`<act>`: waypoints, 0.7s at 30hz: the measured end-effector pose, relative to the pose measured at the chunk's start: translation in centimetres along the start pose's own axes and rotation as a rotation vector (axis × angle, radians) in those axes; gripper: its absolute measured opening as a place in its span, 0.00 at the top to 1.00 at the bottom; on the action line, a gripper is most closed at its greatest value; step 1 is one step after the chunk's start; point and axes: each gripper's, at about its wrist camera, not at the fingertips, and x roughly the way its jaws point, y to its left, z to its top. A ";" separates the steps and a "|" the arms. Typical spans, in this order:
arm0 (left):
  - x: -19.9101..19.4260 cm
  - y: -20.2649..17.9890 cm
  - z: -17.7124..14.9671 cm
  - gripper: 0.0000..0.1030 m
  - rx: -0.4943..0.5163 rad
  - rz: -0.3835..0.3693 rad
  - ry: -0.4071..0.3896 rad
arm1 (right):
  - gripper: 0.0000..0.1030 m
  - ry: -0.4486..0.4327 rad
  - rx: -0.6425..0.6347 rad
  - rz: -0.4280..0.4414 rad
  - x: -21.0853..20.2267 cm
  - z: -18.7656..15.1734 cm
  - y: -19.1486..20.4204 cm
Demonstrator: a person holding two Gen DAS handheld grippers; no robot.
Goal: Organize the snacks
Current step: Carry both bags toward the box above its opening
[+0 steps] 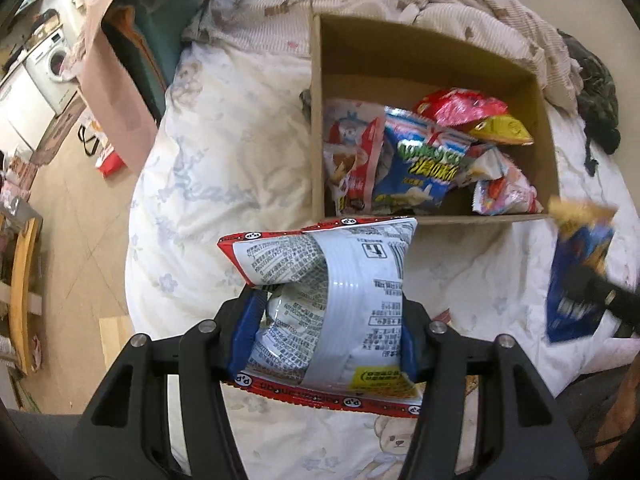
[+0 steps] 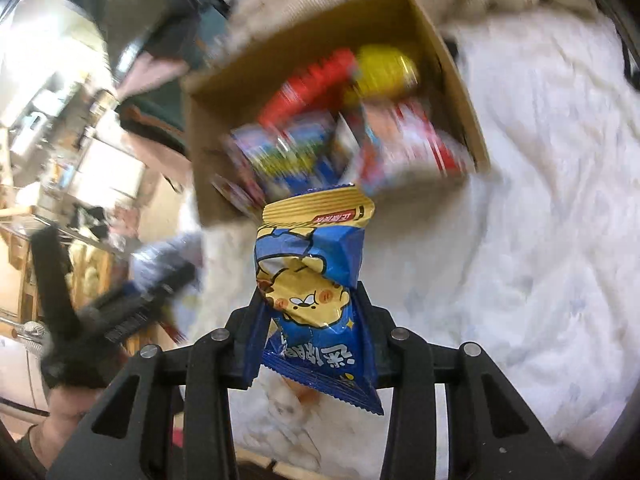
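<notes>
The snack packet in hand on the left is a white crinkled foil bag with red sealed edges and black print (image 1: 332,300), pinched across its middle by the left gripper (image 1: 330,340), whose blue pads press in on both sides. Its long axis runs from six o'clock to twelve in the left wrist view, the free end pointing at the open brown cardboard box (image 1: 316,120) just beyond it at twelve o'clock. The box sits on a white flower-printed quilt (image 1: 224,160) and already contains several bright packets (image 1: 420,160).

The right gripper (image 2: 310,344) is clamped on a blue and yellow cartoon-printed snack bag (image 2: 316,300), likewise end-up toward the box, which lies at twelve o'clock in its own view. From the left camera that bag hangs at three o'clock, blurred.

To do the drop well, I judge each bag should be carried over the near wall and well above the pile before letting go, one hand at a time so they do not collide over the opening.
</notes>
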 end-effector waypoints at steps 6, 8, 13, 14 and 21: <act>-3.6 -0.1 2.4 0.48 0.008 -0.012 -0.111 | 0.61 -0.187 -0.032 0.037 -3.4 1.9 2.0; -4.6 -0.3 3.4 0.48 0.026 -0.002 -0.146 | 0.61 -0.239 -0.033 0.010 -4.3 2.4 1.9; -5.2 -0.4 6.1 0.48 0.044 0.003 -0.193 | 0.61 -0.347 -0.018 -0.042 -6.0 4.8 1.0; -4.9 -0.7 6.9 0.48 0.056 0.007 -0.190 | 0.61 -0.347 -0.009 -0.047 -6.0 5.4 0.6; -2.4 -3.1 10.6 0.48 0.098 -0.011 -0.161 | 0.61 -0.259 0.088 -0.011 -2.4 8.8 -1.9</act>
